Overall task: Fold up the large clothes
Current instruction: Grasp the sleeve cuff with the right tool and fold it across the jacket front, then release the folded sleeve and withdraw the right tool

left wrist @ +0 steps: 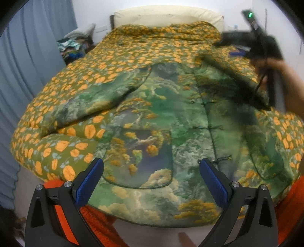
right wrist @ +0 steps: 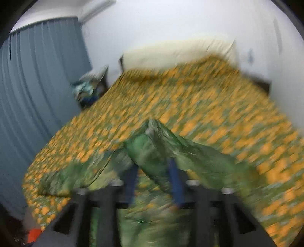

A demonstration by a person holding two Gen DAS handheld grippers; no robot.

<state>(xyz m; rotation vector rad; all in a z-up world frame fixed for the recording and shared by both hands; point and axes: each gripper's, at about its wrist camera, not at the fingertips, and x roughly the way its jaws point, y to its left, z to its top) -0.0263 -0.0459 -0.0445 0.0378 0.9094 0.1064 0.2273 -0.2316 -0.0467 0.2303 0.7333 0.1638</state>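
A large green padded jacket (left wrist: 161, 117) with a landscape print lies front up on the bed. Its left sleeve (left wrist: 91, 102) is spread out to the left. My left gripper (left wrist: 152, 171) is open and empty, above the jacket's hem and pocket. My right gripper (right wrist: 153, 171) is shut on the jacket's right sleeve (right wrist: 152, 144) and holds it lifted off the bed; that view is blurred by motion. In the left wrist view the right gripper (left wrist: 252, 43) is up at the far right, with the sleeve (left wrist: 233, 81) hanging from it.
The bed has an orange-flowered quilt (left wrist: 133, 49) and a cream headboard (left wrist: 171, 17). A pile of clothes (left wrist: 76, 45) sits at the far left by the blue curtain (left wrist: 28, 57). The person's orange clothing (left wrist: 62, 209) is at the near edge.
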